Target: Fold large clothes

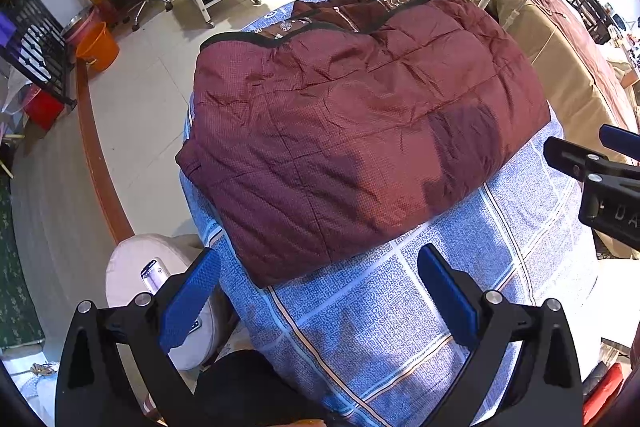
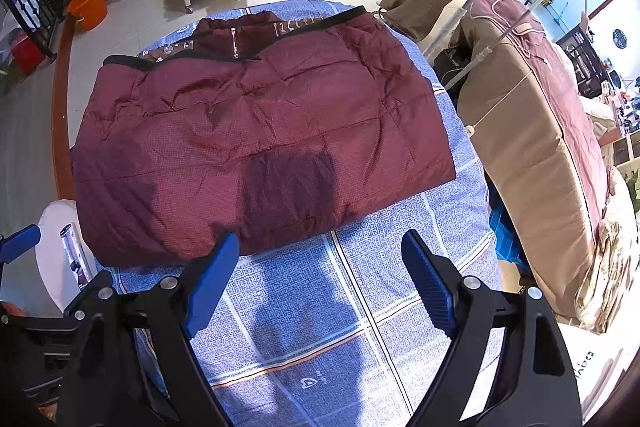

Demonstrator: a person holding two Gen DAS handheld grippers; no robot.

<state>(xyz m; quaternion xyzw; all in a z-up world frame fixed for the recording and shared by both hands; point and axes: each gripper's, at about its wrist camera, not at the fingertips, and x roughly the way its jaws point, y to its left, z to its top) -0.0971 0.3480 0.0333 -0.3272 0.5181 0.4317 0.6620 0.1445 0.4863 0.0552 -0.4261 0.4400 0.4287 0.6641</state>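
Jacket [image 2: 260, 147] lies folded on the blue checked cloth [image 2: 360, 307]. Both tongs, left [image 1: 320, 291] and right [image 2: 320, 279], hang spread wide and hold nothing. Folding looks finished; next may be one last tidy.

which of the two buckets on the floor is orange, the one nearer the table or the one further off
The orange bucket is the nearer one, standing by the curved wooden floor edge. The other, the red bucket, sits further out beneath the black railing.

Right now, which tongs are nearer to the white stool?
Left. The left tongs hang beside the white stool; the right tongs are farther off, over the checked cloth.
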